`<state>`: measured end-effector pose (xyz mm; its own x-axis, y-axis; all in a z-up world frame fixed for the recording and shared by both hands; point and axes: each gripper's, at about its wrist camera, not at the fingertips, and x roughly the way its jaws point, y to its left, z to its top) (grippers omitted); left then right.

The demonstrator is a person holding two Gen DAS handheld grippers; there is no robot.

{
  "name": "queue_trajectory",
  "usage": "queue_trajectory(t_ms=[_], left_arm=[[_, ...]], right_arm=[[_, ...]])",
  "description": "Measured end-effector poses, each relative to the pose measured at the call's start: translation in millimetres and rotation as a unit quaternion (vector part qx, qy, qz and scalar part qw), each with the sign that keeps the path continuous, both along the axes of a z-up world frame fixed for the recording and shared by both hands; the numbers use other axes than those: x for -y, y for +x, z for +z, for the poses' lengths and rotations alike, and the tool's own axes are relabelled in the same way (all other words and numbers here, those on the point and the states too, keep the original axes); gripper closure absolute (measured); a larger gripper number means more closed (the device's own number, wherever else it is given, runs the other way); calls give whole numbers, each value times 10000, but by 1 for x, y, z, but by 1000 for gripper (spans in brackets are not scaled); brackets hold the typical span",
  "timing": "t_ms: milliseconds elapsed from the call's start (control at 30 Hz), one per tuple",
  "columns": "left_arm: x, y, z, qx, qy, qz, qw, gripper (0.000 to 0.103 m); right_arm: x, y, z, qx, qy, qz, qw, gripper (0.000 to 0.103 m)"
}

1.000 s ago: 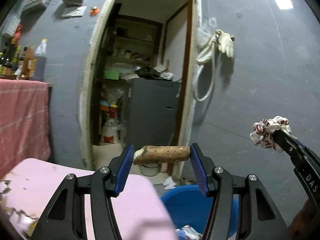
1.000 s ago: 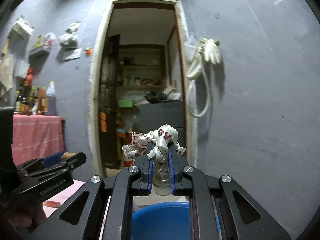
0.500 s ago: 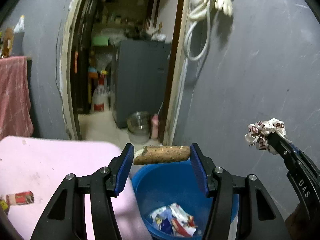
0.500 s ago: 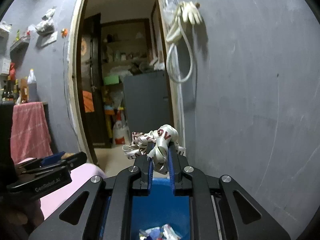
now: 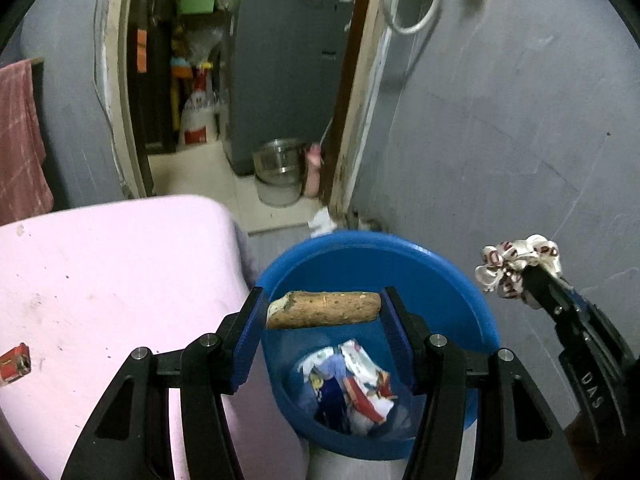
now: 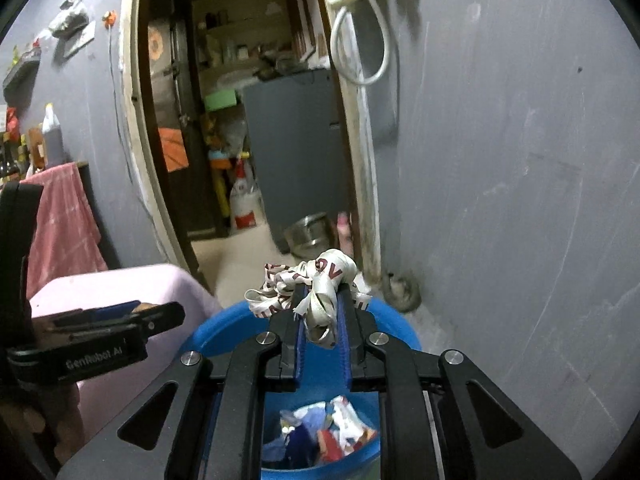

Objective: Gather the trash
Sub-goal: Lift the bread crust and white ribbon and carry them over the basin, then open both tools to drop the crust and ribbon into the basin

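Both tilted down within the last second, so the blue bin (image 5: 472,312) now lies right beneath. Left gripper (image 5: 323,312) pinching brown stick (image 5: 323,309), right gripper (image 6: 322,320) pinching crumpled ribbon (image 6: 316,284). Ready to drop, probably.

We see a pale pink, smooth-topped table (image 5: 120,272) with a rounded far-right corner, its surface marked with small dark specks. Near its left edge lies a small red rectangular packet (image 5: 15,364), flat on the top, well apart from that corner. Just beside the table's right edge, a round blue plastic bucket (image 5: 460,280) stands on the grey floor (image 5: 272,244). Beyond the table's far edge the floor turns to pale tile through a doorway, where a shiny steel pot (image 5: 278,158) sits on a white bucket (image 5: 278,194), and a crumpled white scrap (image 5: 322,220) lies by the door frame.
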<state>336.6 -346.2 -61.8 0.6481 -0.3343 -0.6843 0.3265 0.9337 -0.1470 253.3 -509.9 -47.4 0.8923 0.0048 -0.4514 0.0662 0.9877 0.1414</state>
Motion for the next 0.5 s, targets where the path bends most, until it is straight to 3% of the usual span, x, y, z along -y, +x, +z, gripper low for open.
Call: queue_trajectory(t_ms=[167, 233, 400, 500], left_arm=[[2, 2, -9, -228, 23, -50, 9997, 51], [4, 2, -11, -283, 47, -64, 9996, 51], [-2, 2, -11, -307, -144, 4, 9994, 51], [-9, 0, -5, -190, -290, 57, 9994, 41]], right_arm=[[1, 5, -7, -227, 75, 58, 9997, 84], [3, 6, -8, -267, 136, 41, 9995, 72], [8, 4, -6, -285, 310, 20, 9991, 60], [10, 3, -4, -231, 321, -26, 9992, 54]])
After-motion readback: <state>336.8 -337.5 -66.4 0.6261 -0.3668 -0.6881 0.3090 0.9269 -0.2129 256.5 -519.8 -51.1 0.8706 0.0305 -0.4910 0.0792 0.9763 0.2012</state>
